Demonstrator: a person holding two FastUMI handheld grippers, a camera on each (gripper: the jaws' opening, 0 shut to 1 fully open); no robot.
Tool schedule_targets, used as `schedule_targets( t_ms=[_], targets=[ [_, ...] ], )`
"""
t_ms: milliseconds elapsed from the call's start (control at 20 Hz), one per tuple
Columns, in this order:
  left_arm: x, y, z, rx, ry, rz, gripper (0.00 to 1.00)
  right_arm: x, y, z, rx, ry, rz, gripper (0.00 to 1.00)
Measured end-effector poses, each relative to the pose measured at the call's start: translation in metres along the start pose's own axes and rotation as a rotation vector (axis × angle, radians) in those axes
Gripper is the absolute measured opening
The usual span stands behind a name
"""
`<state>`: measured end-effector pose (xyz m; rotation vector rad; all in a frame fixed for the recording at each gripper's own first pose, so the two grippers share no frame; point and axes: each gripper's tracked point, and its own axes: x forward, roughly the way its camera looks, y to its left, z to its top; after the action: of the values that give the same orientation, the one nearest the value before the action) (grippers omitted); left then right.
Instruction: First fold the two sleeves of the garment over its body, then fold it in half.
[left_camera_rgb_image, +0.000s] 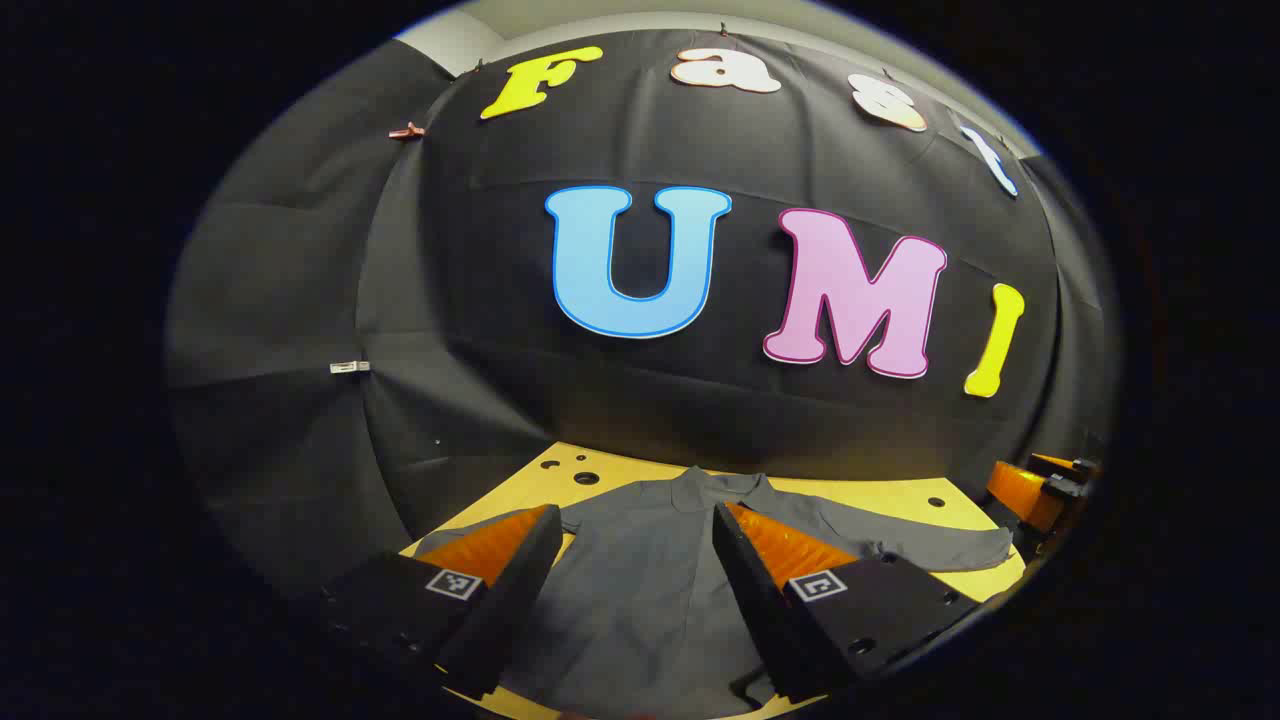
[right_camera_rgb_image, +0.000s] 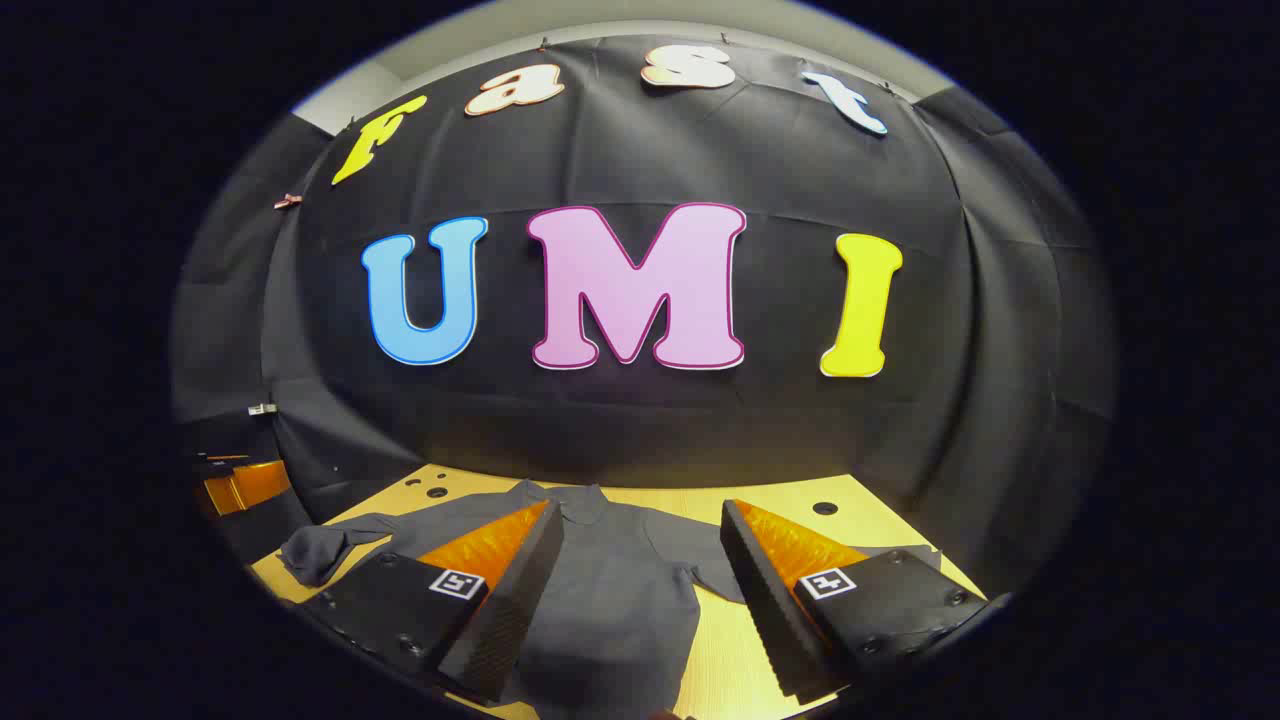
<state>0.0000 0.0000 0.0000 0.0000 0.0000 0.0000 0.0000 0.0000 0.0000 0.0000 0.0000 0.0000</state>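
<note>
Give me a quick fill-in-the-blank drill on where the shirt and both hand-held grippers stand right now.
1. The grey shirt lies flat on the ______ table.
2. Both sleeves are spread out to the sides, so the count of sleeves folded over the body is ______.
3. The fingers of the left hand-held gripper stand ______, with nothing between them.
4. The right hand-held gripper hangs above the shirt, holding ______.

Missing words: yellow; zero; open; nothing

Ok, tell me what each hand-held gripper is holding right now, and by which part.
Nothing is held. The left hand-held gripper and the right hand-held gripper both stand open above the grey shirt, which lies flat on the table.
</note>
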Motion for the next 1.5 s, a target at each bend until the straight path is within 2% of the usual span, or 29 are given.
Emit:
schedule_targets(
  t_ms=[200,400,750,950,1300,1500],
  targets=[
    [0.000,0.006,-0.007,0.007,0.004,0.014,0.95,0.002,-0.001,0.004,-0.026,-0.025,0.026,0.98],
    [-0.006,0.006,-0.011,0.027,0.007,0.029,0.95,0.001,0.001,-0.001,-0.021,-0.001,0.039,0.98],
    [-0.012,-0.009,-0.004,0.098,-0.006,-0.020,0.95,0.005,0.002,-0.002,-0.006,-0.007,0.051,0.98],
    [-0.011,-0.013,-0.003,0.102,-0.006,-0.036,0.95,0.007,-0.002,-0.006,-0.015,-0.001,0.048,0.98],
    [-0.007,-0.003,-0.011,0.118,0.013,-0.004,0.95,0.023,-0.036,-0.031,-0.029,0.071,-0.036,0.98],
    [-0.004,0.012,-0.013,0.106,0.016,0.033,0.95,0.033,-0.079,-0.057,-0.035,0.157,-0.144,0.98]
  ],
)
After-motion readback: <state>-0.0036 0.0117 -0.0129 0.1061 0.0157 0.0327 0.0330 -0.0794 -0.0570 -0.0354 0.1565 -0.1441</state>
